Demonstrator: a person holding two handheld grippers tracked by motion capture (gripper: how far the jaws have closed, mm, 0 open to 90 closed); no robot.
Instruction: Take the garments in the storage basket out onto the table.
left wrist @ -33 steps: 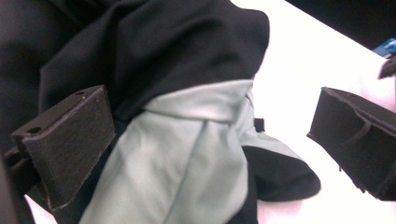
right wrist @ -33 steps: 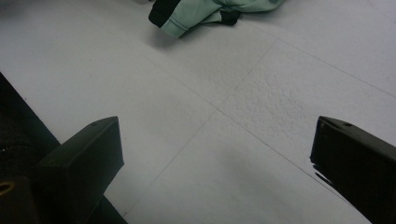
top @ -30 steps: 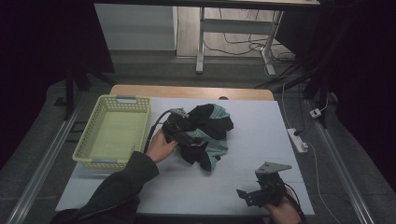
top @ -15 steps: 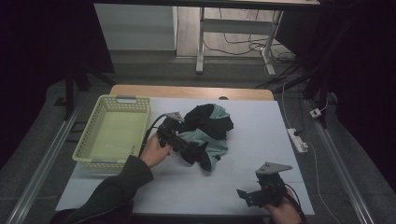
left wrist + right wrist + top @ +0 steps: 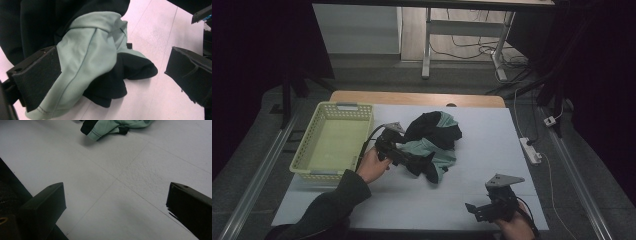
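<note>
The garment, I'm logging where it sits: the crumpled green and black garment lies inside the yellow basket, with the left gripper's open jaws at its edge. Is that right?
Not quite. The high view shows the garment lying on the white table, to the right of the yellow basket, not inside it. The rest holds: the left gripper has its open jaws at the garment's edge.

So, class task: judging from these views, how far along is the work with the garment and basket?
Early. Done: nothing is in the yellow basket so far. In hand: the left gripper, open, straddles a fold of the black and green garment lying on the table. Left: closing, lifting, perhaps binning. The right gripper sits open, apart.
</note>
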